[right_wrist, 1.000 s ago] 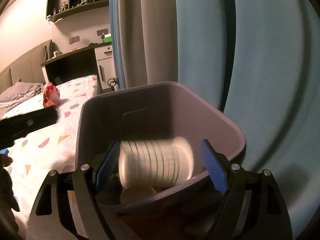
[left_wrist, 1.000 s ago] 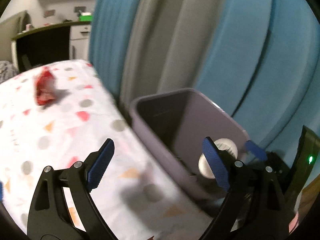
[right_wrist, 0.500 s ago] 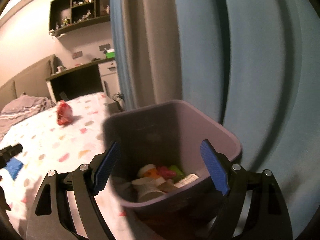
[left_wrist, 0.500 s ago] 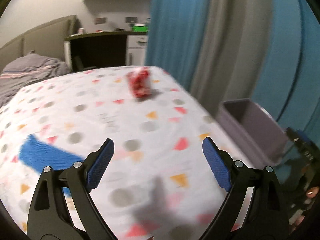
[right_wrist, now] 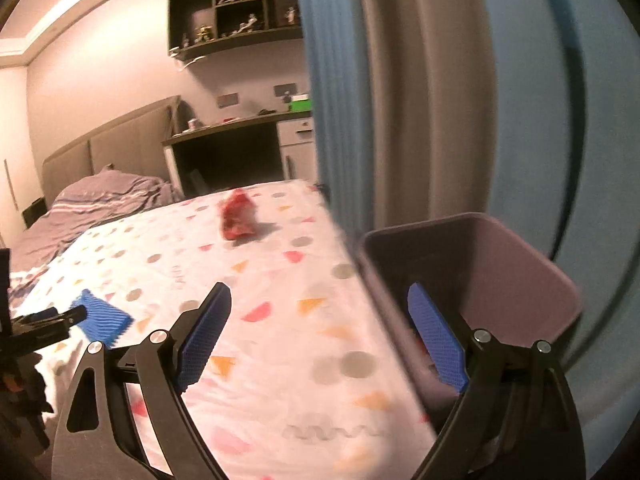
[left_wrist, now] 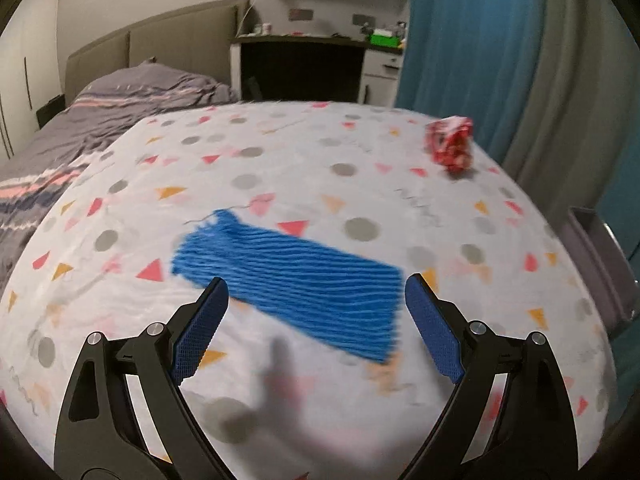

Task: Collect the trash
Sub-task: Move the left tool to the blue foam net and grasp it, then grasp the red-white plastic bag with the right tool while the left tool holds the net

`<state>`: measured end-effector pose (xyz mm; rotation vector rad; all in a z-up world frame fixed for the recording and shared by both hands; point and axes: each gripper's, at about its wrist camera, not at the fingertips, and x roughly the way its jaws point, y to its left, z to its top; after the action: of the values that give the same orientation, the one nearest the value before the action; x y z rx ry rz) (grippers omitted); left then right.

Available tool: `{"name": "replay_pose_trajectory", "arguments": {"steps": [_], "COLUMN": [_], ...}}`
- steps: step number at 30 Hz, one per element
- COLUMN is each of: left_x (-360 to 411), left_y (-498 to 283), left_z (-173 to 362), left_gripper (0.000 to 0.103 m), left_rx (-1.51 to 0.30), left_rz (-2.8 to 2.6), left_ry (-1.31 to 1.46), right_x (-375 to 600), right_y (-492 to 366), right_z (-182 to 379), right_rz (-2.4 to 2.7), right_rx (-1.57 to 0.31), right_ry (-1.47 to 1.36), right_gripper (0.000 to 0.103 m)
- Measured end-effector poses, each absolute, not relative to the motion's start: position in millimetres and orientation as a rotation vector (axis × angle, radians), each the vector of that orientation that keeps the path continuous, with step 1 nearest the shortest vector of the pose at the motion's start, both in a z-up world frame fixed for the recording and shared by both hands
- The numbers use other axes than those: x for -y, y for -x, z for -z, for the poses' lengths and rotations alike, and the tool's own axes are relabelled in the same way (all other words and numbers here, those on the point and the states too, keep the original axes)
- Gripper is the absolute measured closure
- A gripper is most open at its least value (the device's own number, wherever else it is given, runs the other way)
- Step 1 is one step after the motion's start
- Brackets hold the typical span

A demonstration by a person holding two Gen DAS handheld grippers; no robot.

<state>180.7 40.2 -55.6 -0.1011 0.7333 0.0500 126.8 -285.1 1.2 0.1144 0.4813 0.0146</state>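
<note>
The blue ribbed sheet [left_wrist: 292, 280] lies flat on the patterned bedspread [left_wrist: 280, 168], in the middle of your left wrist view, a little blurred. Your left gripper [left_wrist: 316, 324] hangs over its near edge with jaws wide apart and nothing between the pads; whether they touch the bedspread cannot be told. In the right wrist view the same blue sheet [right_wrist: 102, 318] shows at the lower left, with the tip of your left gripper [right_wrist: 52, 318] just in front of it.

The red crumpled wrapper [left_wrist: 450, 146] sits well apart from the sheet, toward the upper right of the left view, near the far edge of the bed beside the blue curtain [left_wrist: 460, 40]. In the right view the wrapper [right_wrist: 239, 219] is above centre.

The grey bin [right_wrist: 500, 276] stands just beside the bed at the right of the right wrist view; only its rim [left_wrist: 596, 248] shows at the right edge of the left view. Your right gripper [right_wrist: 320, 336] has just been opening; its jaws stand wide with nothing between them, the right pad in front of the bin's mouth, the left one over the bedspread.
</note>
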Motion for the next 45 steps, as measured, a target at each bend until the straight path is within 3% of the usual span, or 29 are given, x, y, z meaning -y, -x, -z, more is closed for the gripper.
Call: {"name": "replay_pose_trajectory", "arguments": {"steps": [16,19,21,22,23,24,26,40,45], "left_x": [-72.1,-66.7,-59.6,-55.2,-52.6,-50.0,-46.1,-107.5,-118.3], "left_y": [-232.0,-231.2,-230.4,-229.8,-229.3,-228.7,-229.0,-259.0,-262.0], "left_z": [89.5,87.1,85.1,84.2,83.6,83.5,81.9,38.1,43.1], "left_gripper": [0.017,0.033,0.059,0.067,0.085,0.093,0.097,0.097,0.097], "left_rx": [-0.917,-0.903,-0.892,-0.887,-0.885,-0.883,-0.873,-0.653,-0.650], "left_rz": [-0.073,-0.047,-0.003,0.027,0.054,0.073,0.079,-0.223,-0.261], "left_ry": [0.055,0.043,0.027,0.022,0.024,0.023,0.023,0.254,0.278], "right_x": [225.3,219.2,216.7,215.1,213.1,212.0,209.7,186.4,163.3], "right_y": [-162.5,-173.2,-181.1,-185.5,-189.9,-193.7,-203.8,-313.8,-358.9], "right_z": [-6.4,-4.9,-3.4,-2.7,-2.2,-1.6,1.0,29.3,45.1], "right_rz": [-0.095,-0.102,-0.105,-0.107,-0.105,-0.103,-0.096,-0.052,-0.036], "right_rx": [-0.504,-0.515,-0.527,-0.532,-0.535,-0.537,-0.546,-0.594,-0.633], "right_ry": [-0.055,-0.050,-0.049,-0.047,-0.043,-0.038,-0.032,-0.039,-0.007], "right_gripper": [0.016,0.016,0.016,0.016,0.016,0.016,0.016,0.016,0.023]}}
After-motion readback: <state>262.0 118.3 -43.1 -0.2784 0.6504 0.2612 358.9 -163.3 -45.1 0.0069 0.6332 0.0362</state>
